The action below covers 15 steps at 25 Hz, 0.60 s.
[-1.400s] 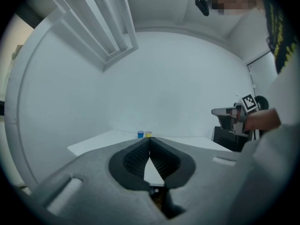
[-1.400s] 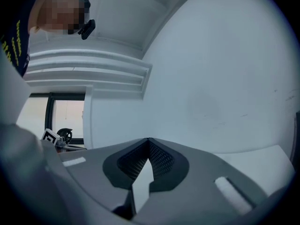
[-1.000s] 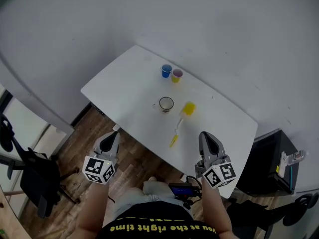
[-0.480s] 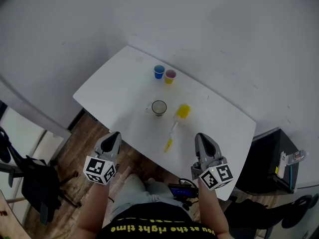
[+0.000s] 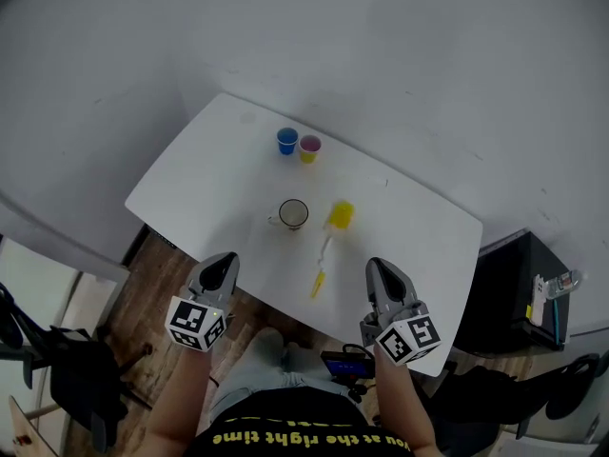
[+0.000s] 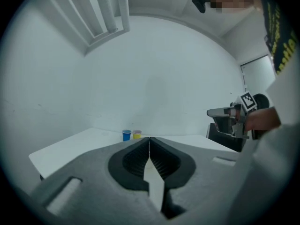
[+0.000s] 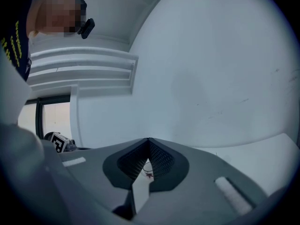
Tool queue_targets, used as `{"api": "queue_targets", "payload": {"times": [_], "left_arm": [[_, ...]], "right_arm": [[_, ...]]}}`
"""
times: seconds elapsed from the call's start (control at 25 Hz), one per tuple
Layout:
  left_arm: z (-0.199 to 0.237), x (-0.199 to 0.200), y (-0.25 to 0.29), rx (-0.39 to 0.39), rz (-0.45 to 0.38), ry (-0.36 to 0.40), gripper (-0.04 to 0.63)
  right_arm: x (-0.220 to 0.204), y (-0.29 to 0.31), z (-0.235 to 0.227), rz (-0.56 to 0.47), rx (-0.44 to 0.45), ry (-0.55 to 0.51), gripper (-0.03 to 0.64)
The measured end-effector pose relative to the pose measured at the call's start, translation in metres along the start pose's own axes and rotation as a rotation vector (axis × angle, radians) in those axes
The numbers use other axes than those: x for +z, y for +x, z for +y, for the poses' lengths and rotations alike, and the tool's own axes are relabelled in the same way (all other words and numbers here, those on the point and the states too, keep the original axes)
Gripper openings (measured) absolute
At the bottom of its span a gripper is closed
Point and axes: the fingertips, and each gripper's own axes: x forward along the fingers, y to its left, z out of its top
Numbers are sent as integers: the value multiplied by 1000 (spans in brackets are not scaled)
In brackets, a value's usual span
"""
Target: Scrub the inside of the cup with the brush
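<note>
A white cup with a dark rim stands near the middle of the white table. Right of it lies a brush with a yellow head, a white shaft and a yellow grip end. My left gripper hovers at the table's near edge, left of the cup, shut and empty. My right gripper hangs over the near edge right of the brush, also shut with nothing in it. In the left gripper view the jaws meet tip to tip; the right gripper view shows the same.
A blue cup and a yellow cup with a pink inside stand side by side at the table's far part; both show small in the left gripper view. A black cabinet stands right of the table, a chair at lower left.
Both grippers have edged closer to the table's near edge, the left one more. The whole scene has slid left and down in the head view. Jaws stayed shut.
</note>
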Motion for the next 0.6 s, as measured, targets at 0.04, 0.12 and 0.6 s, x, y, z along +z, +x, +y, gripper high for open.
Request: {"api": "queue_targets", "payload": {"times": [0.04, 0.12, 0.6], "left_arm": [[0, 0, 4, -20, 7, 4, 5], [1, 0, 13, -56, 12, 17, 13], [8, -6, 63, -251, 28, 58, 148]], "right_arm": [[-1, 1, 0, 2, -8, -1, 6], [-3, 3, -2, 4, -25, 1, 6], [-30, 24, -10, 55, -100, 0, 6]]}}
